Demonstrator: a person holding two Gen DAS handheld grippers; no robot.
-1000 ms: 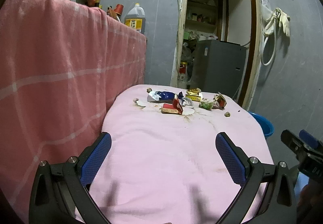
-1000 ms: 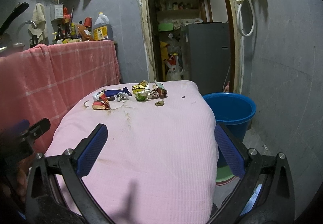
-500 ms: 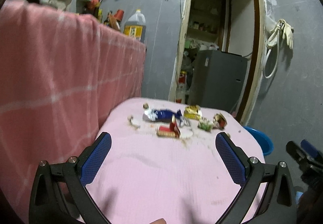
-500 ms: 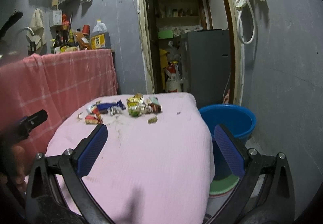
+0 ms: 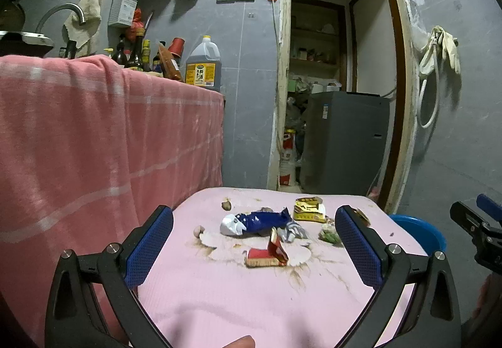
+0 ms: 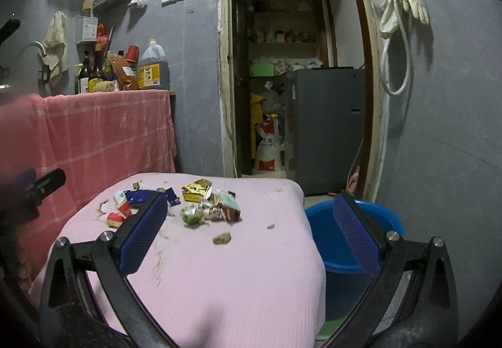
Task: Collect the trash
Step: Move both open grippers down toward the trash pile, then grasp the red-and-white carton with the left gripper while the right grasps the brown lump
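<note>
Trash lies in a cluster on the far half of a pink-covered table [image 5: 251, 294]: a blue wrapper [image 5: 255, 221], a yellow packet [image 5: 308, 209], a red torn packet [image 5: 266, 255], green scraps [image 5: 329, 236] and small crumbs. The right wrist view shows the same pile, with a torn carton [image 6: 228, 207], the yellow packet [image 6: 196, 190] and a lone brown scrap [image 6: 221, 238]. My left gripper [image 5: 254, 244] stands open, short of the pile. My right gripper [image 6: 251, 233] is open too, holding nothing. A blue bucket [image 6: 354, 235] sits on the floor right of the table.
A pink checked cloth [image 5: 103, 141] drapes a counter on the left, with bottles and an oil jug [image 5: 204, 64] on top. A doorway behind the table opens onto a grey appliance [image 5: 345, 141]. A hose and gloves [image 5: 439, 50] hang on the right wall.
Both grippers have tilted up and drawn nearer the table's far half; the trash pile now sits lower and larger in both views. Both stay open.
</note>
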